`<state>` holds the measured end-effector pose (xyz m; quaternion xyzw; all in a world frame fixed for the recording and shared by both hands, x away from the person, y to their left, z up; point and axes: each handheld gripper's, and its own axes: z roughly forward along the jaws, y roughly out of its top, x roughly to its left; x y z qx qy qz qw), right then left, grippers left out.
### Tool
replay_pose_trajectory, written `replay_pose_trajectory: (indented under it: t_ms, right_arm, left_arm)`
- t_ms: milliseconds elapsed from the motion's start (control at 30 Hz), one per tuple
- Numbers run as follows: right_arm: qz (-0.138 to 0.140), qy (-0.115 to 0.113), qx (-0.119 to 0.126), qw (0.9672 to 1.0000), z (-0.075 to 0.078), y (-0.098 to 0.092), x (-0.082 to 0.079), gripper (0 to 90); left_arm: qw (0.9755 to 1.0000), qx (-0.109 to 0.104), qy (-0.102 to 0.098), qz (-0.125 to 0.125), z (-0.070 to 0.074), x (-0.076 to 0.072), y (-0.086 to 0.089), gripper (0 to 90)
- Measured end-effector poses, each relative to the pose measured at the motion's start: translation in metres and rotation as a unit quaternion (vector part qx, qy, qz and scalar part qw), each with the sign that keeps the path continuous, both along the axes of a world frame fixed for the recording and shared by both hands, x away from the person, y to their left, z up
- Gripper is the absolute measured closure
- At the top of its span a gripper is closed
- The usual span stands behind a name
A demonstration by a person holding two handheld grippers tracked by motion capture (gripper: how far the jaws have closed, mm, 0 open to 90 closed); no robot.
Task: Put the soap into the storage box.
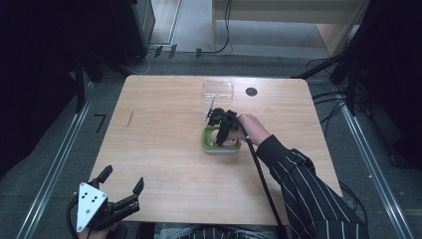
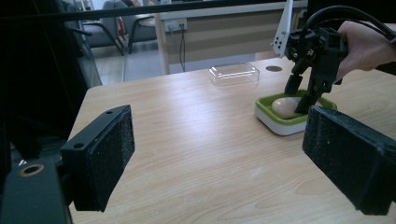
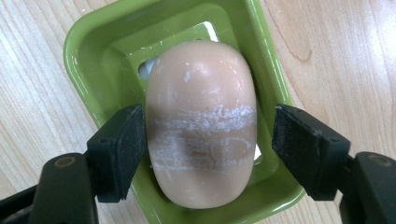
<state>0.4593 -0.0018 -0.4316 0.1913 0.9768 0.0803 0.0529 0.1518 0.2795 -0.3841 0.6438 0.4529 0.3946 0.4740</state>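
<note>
Peach-pink and smooth, the soap [image 3: 201, 123] is shaped like a fat egg, with chalky white scuff marks in bands across its middle. It lies in a green dish [image 3: 88, 60] with a white base, just right of the middle of the high view, on the wooden bench [image 1: 164, 159]. No writing or brand can be read on the soap or the dish.

The right hand-held gripper [image 3: 208, 149] points down into the dish. Its jaws are apart, one on each side of the soap; the left pad looks to be touching it and the right pad stands off a little.

The left hand-held gripper [image 1: 122, 183] sits at the lower left of the high view, jaws wide apart and holding nothing.

A clear plastic lid [image 1: 218, 89] lies behind the dish, near a small dark round spot [image 1: 251, 91].
</note>
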Motion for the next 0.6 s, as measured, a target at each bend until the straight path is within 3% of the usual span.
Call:
replay_pose_trajectory:
  t_ms: [233,600]
  right_arm:
    - [-0.001,-0.005,0.008,1.0000,0.007,0.000,-0.004,23.2]
    - [-0.035,-0.007,0.014,0.9993,0.021,-0.011,-0.010,13.3]
  left_arm:
    - [1.0000,0.004,0.002,-0.002,0.000,0.001,0.000,9.6]
    - [1.0000,-0.001,-0.001,-0.007,-0.001,0.001,0.002,9.6]
